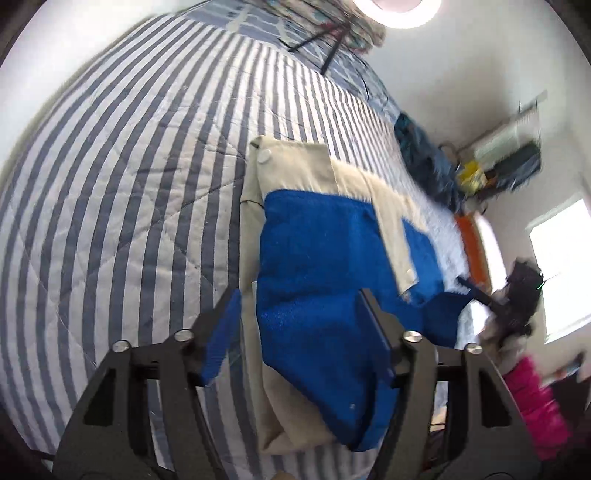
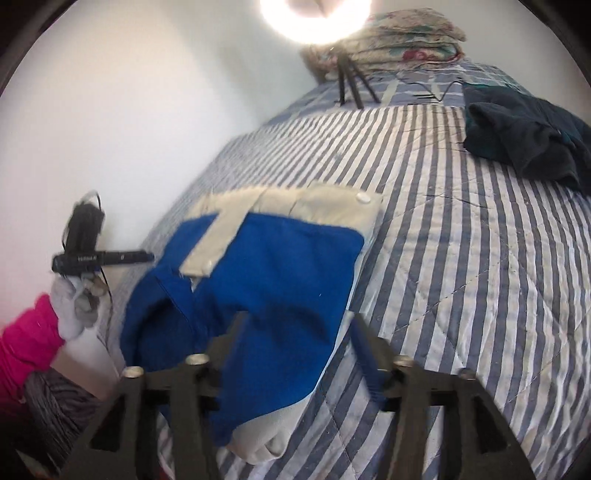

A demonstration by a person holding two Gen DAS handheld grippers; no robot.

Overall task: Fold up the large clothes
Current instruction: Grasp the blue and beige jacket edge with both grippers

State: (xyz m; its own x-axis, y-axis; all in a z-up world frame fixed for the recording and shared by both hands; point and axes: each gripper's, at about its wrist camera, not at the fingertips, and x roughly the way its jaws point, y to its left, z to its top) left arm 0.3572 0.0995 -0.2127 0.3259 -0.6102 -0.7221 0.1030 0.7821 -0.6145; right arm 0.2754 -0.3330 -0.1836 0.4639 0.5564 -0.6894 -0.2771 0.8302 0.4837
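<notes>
Blue-and-cream garment [image 1: 317,266]: lay folded on the striped quilt [image 1: 129,184] of the bed, centre of both frames. Left tool [image 1: 299,332]: jaws stood apart, straddling the garment's near end, pads clear of the cloth. Right tool [image 2: 295,343]: jaws likewise apart above the garment's lower edge, nothing gripped. Dark clothing heap [image 2: 524,133]: upper right. Ring light [image 2: 314,18]: top centre.

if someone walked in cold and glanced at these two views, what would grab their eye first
The bright blue and cream garment, lying partly folded on the striped quilt, just beyond both open grippers. Next, the glowing ring light on its tripod at the far end of the bed, before a stack of floral bedding. Then the dark clothes pile at the quilt's edge, and a hot pink sleeve at the frame's side.
</notes>
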